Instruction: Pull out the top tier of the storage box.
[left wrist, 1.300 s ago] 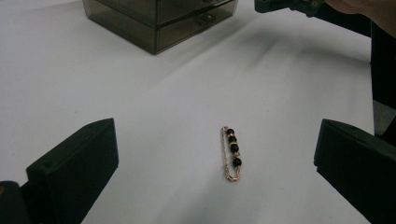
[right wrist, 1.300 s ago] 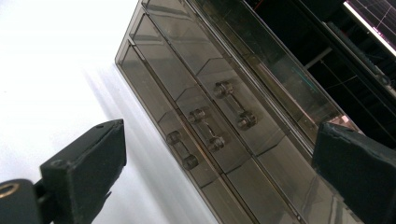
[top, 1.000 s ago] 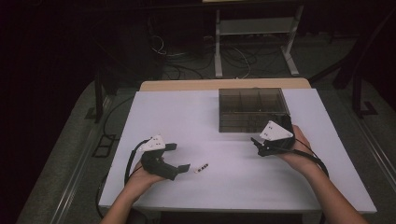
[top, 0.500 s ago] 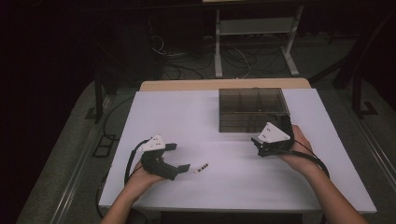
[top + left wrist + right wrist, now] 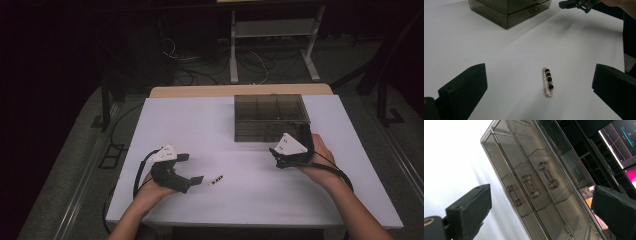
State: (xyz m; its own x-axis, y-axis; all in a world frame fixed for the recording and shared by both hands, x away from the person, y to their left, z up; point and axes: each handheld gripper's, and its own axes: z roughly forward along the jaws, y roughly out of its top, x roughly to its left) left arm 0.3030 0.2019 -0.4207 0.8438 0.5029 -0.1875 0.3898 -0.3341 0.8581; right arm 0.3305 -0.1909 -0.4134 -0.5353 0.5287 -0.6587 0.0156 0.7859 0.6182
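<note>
The left gripper [image 5: 540,82] rests low over the white table [image 5: 250,200], jaws wide apart — a beaded gold-chain bracelet [image 5: 547,82], possibly a clasp pin, lies flat between them, untouched. The right gripper [image 5: 541,202], jaws spread, faces the smoked-acrylic drawer organiser [image 5: 536,177] — its three drawer handles [image 5: 530,186] lie between the jaws

Looks like a dark lab or test room: white table [image 5: 250,200] w/ nothing homey on it, black cables [image 5: 255,60] all over the floor, metal stand [image 5: 272,35] at the back, lit screens [image 5: 621,142] nearby.
</note>
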